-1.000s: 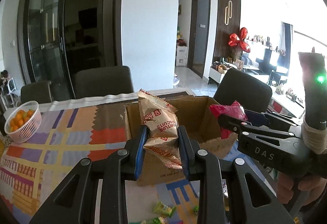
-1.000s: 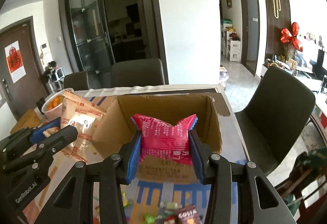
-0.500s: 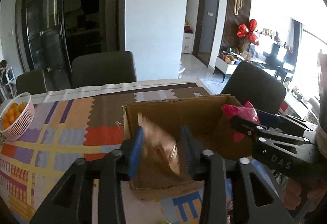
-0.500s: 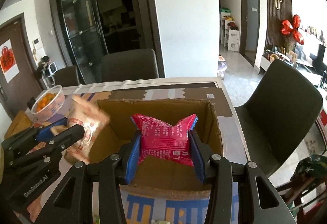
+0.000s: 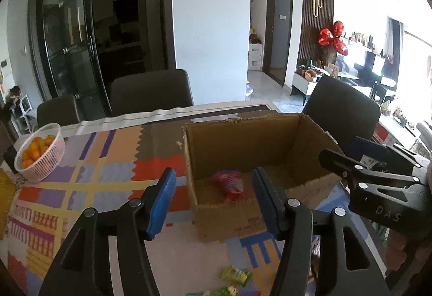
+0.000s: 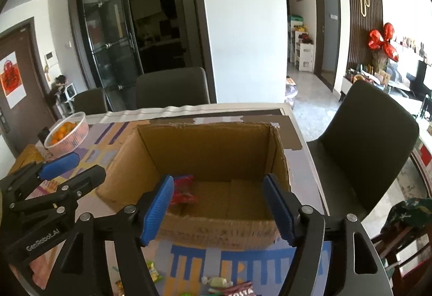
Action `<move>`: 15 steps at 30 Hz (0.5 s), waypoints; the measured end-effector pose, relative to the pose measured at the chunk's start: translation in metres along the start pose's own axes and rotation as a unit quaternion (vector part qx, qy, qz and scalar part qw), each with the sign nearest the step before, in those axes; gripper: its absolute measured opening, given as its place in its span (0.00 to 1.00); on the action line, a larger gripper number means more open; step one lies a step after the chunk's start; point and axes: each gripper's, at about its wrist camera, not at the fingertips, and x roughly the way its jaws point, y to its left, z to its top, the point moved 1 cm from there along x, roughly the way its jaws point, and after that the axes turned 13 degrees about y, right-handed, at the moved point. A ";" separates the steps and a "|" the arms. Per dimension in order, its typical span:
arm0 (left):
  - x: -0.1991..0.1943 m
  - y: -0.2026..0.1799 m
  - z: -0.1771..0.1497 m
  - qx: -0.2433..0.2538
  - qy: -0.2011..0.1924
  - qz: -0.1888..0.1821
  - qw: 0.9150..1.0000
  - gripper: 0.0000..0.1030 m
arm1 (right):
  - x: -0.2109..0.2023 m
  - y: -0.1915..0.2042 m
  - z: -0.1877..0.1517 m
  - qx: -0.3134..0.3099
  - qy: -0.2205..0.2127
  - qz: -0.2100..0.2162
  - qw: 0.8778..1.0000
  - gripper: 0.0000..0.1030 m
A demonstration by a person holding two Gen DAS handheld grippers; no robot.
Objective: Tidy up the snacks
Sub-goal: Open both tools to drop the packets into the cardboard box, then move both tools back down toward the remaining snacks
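Each claw [image 5: 213,200] [image 6: 217,205] is black plastic with blue ribbed pads [image 5: 162,204], round silver screws and small white letters.
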 end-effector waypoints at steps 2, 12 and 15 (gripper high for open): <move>-0.013 0.000 -0.009 0.002 -0.005 0.003 1.000 0.57 | -0.012 0.007 -0.008 -0.006 -0.012 -0.004 1.000 0.69; -0.056 0.004 -0.049 -0.008 -0.011 -0.005 1.000 0.61 | -0.046 0.030 -0.044 -0.019 -0.015 0.029 0.999 0.72; -0.063 0.004 -0.063 -0.008 -0.007 -0.007 1.000 0.62 | -0.052 0.034 -0.058 -0.023 -0.012 0.032 0.999 0.72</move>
